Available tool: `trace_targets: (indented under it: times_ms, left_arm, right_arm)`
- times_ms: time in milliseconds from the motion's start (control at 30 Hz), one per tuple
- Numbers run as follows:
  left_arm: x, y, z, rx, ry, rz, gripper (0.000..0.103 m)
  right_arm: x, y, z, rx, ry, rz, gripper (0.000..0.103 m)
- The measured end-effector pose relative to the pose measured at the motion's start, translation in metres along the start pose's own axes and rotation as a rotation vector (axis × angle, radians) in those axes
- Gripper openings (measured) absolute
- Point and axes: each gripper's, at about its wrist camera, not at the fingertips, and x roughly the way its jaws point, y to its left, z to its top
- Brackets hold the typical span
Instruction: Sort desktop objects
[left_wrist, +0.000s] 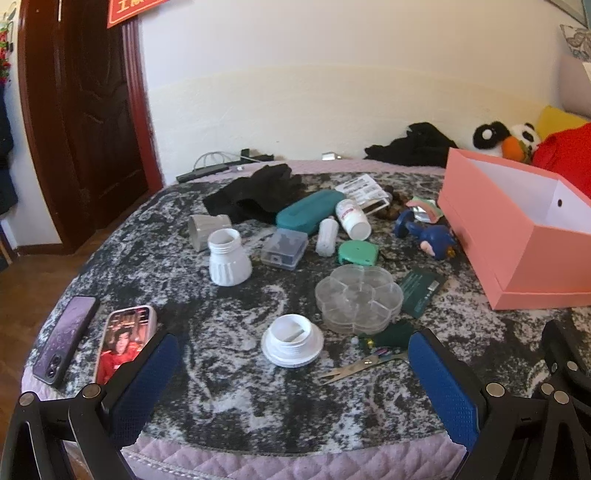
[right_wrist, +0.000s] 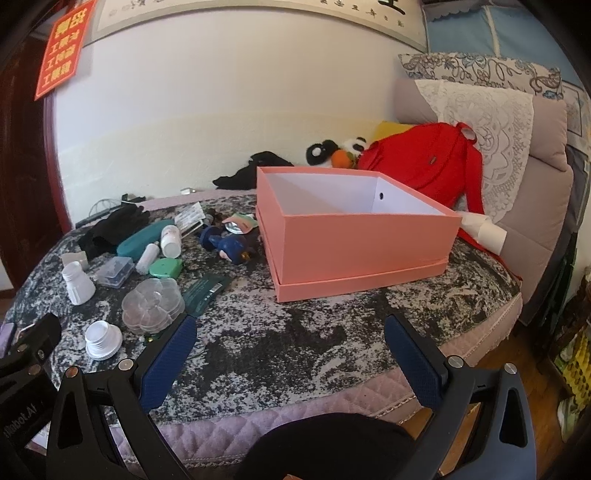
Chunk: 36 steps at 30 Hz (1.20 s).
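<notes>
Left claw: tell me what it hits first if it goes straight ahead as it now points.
Probably the white threaded cap, lying nearly centred ahead of the open left claw. The scissors lie just right of that line. Depth is unclear, so it might pass over the cap toward the clear flower-shaped box.

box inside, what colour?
White inside; the box is salmon pink outside. Right wrist view shows it best.

**Layout on bed**

Box (right_wrist: 360, 236) sits right, on its lid (right_wrist: 354, 281). Clutter lies left of it: bottle (left_wrist: 352, 218) behind flower case (left_wrist: 359, 300), cap (left_wrist: 291, 345) in front, two phones (left_wrist: 96, 341) far left.
</notes>
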Motion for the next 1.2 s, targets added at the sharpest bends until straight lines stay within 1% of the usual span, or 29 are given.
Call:
trace_targets:
  times_ms: [67, 167, 200, 267, 367, 500, 633, 700, 867, 1033, 1100, 1200]
  left_arm:
    - [-0.003, 0.009, -0.001, -0.013, 0.007, -0.007, 0.102]
    - [-0.006, 0.024, -0.003, -0.02, 0.019, 0.037, 0.102]
    - [-0.007, 0.031, -0.005, -0.024, 0.025, 0.062, 0.102]
    - [-0.005, 0.042, -0.01, -0.032, 0.044, 0.091, 0.102]
    - [0.003, 0.058, -0.02, -0.036, 0.093, 0.108, 0.102]
    - [0.02, 0.057, -0.033, -0.016, 0.156, 0.068, 0.102]
    - [0.039, 0.041, -0.036, 0.024, 0.202, 0.005, 0.102]
    - [0.048, 0.032, -0.032, 0.029, 0.211, -0.02, 0.102]
    - [0.072, 0.018, -0.015, 0.024, 0.228, -0.057, 0.102]
    - [0.107, 0.01, -0.006, 0.028, 0.251, -0.056, 0.102]
    - [0.121, 0.009, -0.007, 0.023, 0.273, -0.058, 0.102]
    - [0.132, 0.007, -0.009, 0.018, 0.29, -0.059, 0.102]
  right_arm:
    - [-0.003, 0.004, 0.0, -0.024, -0.013, 0.026, 0.103]
    - [-0.009, 0.01, 0.0, -0.081, -0.036, 0.093, 0.103]
    - [-0.008, 0.014, -0.001, -0.118, -0.034, 0.116, 0.103]
    - [-0.002, 0.02, -0.005, -0.178, 0.003, 0.167, 0.103]
    - [0.014, 0.024, -0.01, -0.204, 0.089, 0.255, 0.103]
    - [0.031, 0.031, -0.017, -0.244, 0.146, 0.321, 0.103]
    - [0.049, 0.039, -0.021, -0.278, 0.205, 0.379, 0.103]
    - [0.058, 0.042, -0.02, -0.297, 0.227, 0.388, 0.103]
    - [0.087, 0.043, -0.004, -0.314, 0.262, 0.373, 0.103]
    - [0.121, 0.051, 0.013, -0.347, 0.293, 0.367, 0.103]
    - [0.131, 0.057, 0.021, -0.354, 0.294, 0.376, 0.103]
    - [0.143, 0.07, 0.038, -0.359, 0.288, 0.404, 0.103]
